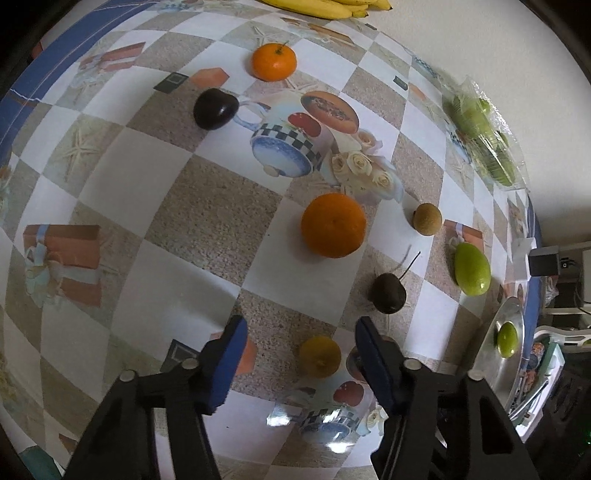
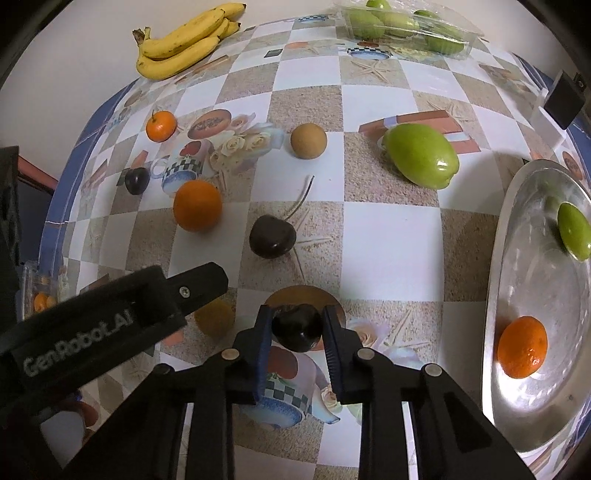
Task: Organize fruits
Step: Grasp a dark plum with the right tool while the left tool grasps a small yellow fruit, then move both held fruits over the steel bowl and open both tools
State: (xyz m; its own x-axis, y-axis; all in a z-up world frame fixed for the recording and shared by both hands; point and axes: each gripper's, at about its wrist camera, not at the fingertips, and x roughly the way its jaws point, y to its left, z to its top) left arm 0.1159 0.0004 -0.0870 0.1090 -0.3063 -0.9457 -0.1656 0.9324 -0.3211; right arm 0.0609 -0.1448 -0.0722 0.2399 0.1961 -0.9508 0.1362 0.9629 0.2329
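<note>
Fruits lie scattered across a table [image 1: 207,206] covered with a checkered printed cloth.

Left wrist view: the left gripper [image 1: 299,354] points steeply down at the cloth. Its blue-padded fingers [image 1: 231,360] stand apart on either side of a small yellow fruit [image 1: 319,356], and neither pad touches it. Beyond lie a large orange [image 1: 333,225], a dark cherry [image 1: 388,293] with a stem, a small brown fruit [image 1: 427,219], a green fruit [image 1: 472,269], a dark plum [image 1: 215,109] and a small tangerine [image 1: 274,61]. A metal plate [image 1: 495,365] at the right edge holds another green fruit.

Right wrist view: the right gripper [image 2: 295,328] also points steeply down. Its fingers [image 2: 334,347] are clamped on a dark round fruit [image 2: 297,326], one pad against each side, low over the cloth. The left gripper's black body crosses the lower left, just beside it. Bananas [image 2: 184,40] lie at the far edge, near a clear tray of green fruit [image 2: 406,27]. The plate carries an orange fruit [image 2: 522,347] and a green one.
</note>
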